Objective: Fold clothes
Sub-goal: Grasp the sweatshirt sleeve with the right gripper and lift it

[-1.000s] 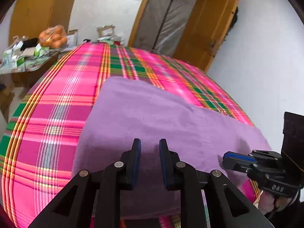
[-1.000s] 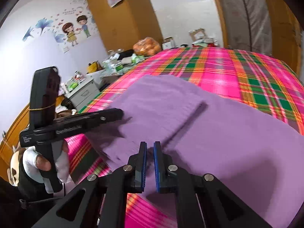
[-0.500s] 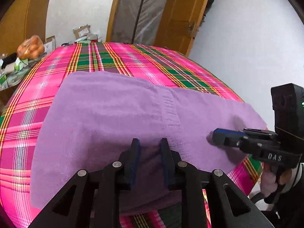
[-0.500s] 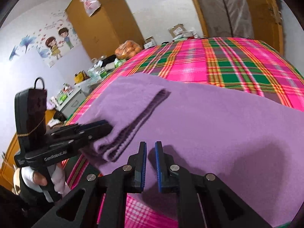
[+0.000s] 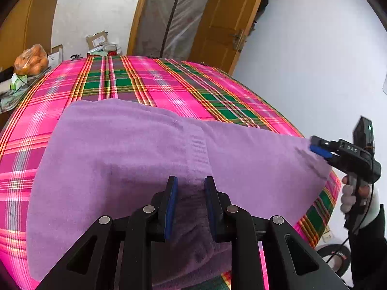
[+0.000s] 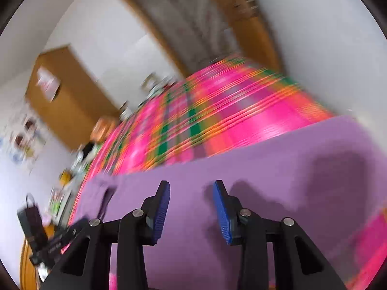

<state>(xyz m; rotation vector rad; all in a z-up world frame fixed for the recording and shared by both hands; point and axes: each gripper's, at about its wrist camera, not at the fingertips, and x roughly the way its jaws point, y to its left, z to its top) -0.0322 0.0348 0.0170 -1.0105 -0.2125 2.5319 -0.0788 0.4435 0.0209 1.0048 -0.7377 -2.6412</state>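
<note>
Purple garment (image 5: 125, 154) lies spread over a bed covered with a pink, green and orange plaid sheet (image 5: 150, 84), its left part folded over so a ribbed hem runs down toward the near edge. The left gripper (image 5: 189, 205) sits at that near edge with a bunched fold of the purple fabric between its two blue-padded fingers (image 5: 169, 207), which pinch it. Far to the right in the left wrist view, the right gripper (image 5: 319, 148) reaches the garment's right corner, a gloved hand (image 5: 355, 193) on its handle. In the right wrist view, blurred by motion, the right gripper's fingers (image 6: 159, 207) stand well apart and are opening above the flat purple cloth, with nothing between them. Beyond the bed stand a wooden door (image 5: 225, 21) and a bag of oranges (image 5: 31, 59).
</note>
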